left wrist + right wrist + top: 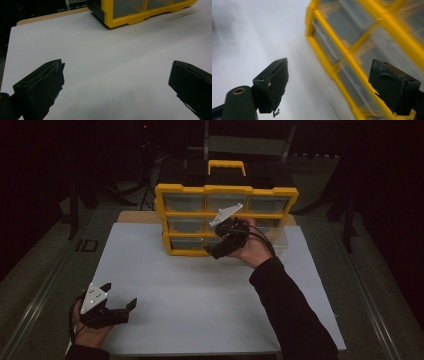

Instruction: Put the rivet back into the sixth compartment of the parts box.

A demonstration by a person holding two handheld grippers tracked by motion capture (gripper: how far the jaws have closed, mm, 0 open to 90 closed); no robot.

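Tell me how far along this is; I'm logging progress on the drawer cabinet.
Done: nothing visibly; the yellow cabinet stands upright on the white board. In hand: the open right tongs sit at its lower drawers, gripping nothing. Left: any drawer work; the left tongs rest open, empty.

The right gripper (328, 85) holds its two black jaws wide apart with nothing between them, tilted over the white table surface (249, 37), with the blurred yellow organizer (348, 53) and its clear drawers (329, 46) just beyond the right jaw.
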